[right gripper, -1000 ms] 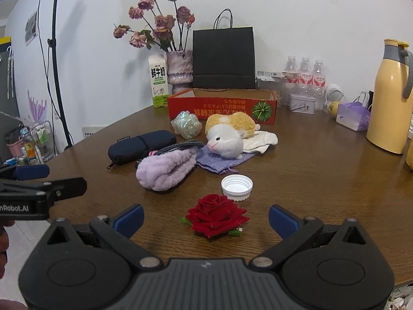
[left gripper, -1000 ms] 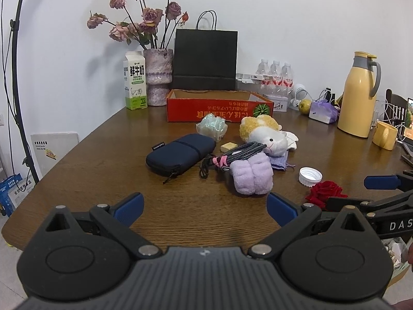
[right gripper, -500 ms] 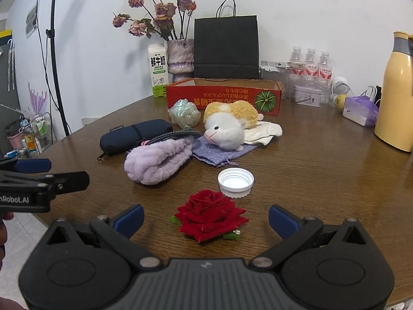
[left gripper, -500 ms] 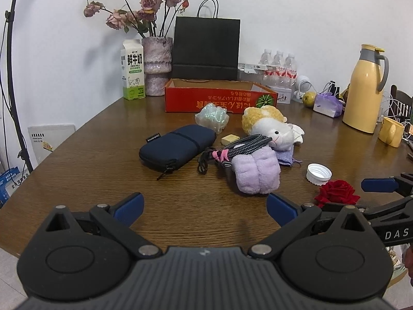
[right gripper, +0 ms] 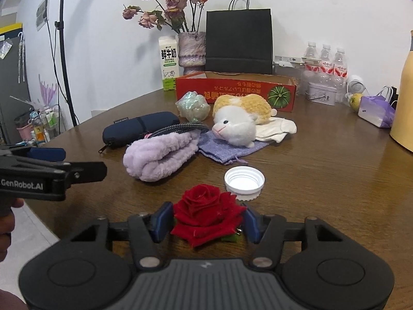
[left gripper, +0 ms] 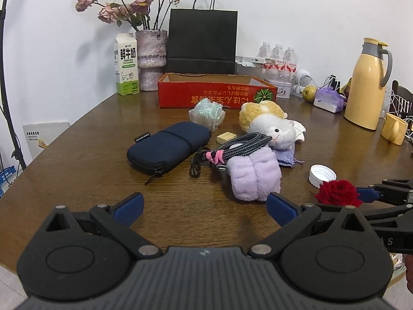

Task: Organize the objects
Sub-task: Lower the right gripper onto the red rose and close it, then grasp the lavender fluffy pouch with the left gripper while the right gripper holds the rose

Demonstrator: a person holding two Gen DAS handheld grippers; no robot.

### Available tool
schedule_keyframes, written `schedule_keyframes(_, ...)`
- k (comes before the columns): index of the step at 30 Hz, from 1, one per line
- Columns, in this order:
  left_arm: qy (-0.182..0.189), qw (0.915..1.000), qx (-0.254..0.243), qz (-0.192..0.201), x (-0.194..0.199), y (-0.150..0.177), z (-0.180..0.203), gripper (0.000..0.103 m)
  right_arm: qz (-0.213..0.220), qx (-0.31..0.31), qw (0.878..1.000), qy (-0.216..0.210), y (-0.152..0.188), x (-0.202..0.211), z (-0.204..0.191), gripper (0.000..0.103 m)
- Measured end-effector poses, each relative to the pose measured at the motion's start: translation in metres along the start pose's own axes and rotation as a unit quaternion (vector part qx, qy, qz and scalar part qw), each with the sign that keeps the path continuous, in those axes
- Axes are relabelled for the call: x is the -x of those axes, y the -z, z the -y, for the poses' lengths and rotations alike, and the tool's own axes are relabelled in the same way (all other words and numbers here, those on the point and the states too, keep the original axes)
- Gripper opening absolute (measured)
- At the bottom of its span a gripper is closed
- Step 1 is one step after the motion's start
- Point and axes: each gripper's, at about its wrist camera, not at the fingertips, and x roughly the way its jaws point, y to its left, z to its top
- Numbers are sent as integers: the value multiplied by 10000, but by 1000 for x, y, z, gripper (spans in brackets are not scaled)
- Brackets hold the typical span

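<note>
At the bottom centre of the right wrist view, the right gripper [right gripper: 207, 223] had just been closing its blue fingers [right gripper: 162, 221] onto the red fabric rose [right gripper: 206, 213] lying on the wooden surface [right gripper: 322, 170]; squeezing gently would likely spare the petals, while the left gripper [left gripper: 205, 205] hung released.

Rose [right gripper: 206, 211] at near edge of desk [right gripper: 322, 170], between the pads of the right tool [right gripper: 206, 222]; bottle cap [right gripper: 244, 182] just behind it. Rolled towel [right gripper: 160, 155] behind-left, cable [right gripper: 180, 128] on it. Pouch [right gripper: 139, 128] further left. Plush toy [right gripper: 240, 121] on cloth bag [right gripper: 227, 147]; box [right gripper: 235, 89] behind all
</note>
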Motion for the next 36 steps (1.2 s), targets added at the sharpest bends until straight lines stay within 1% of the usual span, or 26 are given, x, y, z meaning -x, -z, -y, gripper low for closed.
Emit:
schedule_keyframes(5, 40, 10000, -47, -56, -7, -4, 5, 103, 65, -23, 10000, -72, -5, -2, 7, 48)
schedule_keyframes(14, 138, 9997, -74, -169, -24, -14, 17, 103, 275, -4, 9996, -13, -16, -3, 23, 47)
schedule_keyframes(23, 157, 9992, -99, -357, -44, -23, 33, 103, 338, -89, 9994, 12, -23, -10, 46, 47)
schedule_keyframes(28, 206, 9986, 6, -496, -53, -25, 40, 101, 323, -108, 9994, 2, -24, -14, 57, 47)
schedule_keyframes(30, 228, 9983, 67, -534, -57, -25, 42, 92, 308, -100, 9995, -11, -25, -16, 61, 47)
schedule_keyframes(31, 234, 9981, 93, -562, -58, -26, 42, 89, 306, -98, 9995, -19, -25, -17, 63, 47)
schedule_keyframes(32, 228, 9979, 115, -592, -59, -25, 43, 83, 309, -100, 9995, -28, -25, -17, 64, 47)
schedule_keyframes(33, 226, 9977, 139, -628, -61, -25, 44, 75, 312, -102, 9995, -41, -25, -18, 65, 47)
schedule_keyframes(34, 238, 9973, 169, -669, -63, -26, 44, 71, 314, -107, 9994, -55, -26, -18, 66, 47)
schedule_keyframes(36, 220, 9967, 238, -738, -66, -25, 43, 58, 317, -121, 9994, -90, -25, -19, 67, 47)
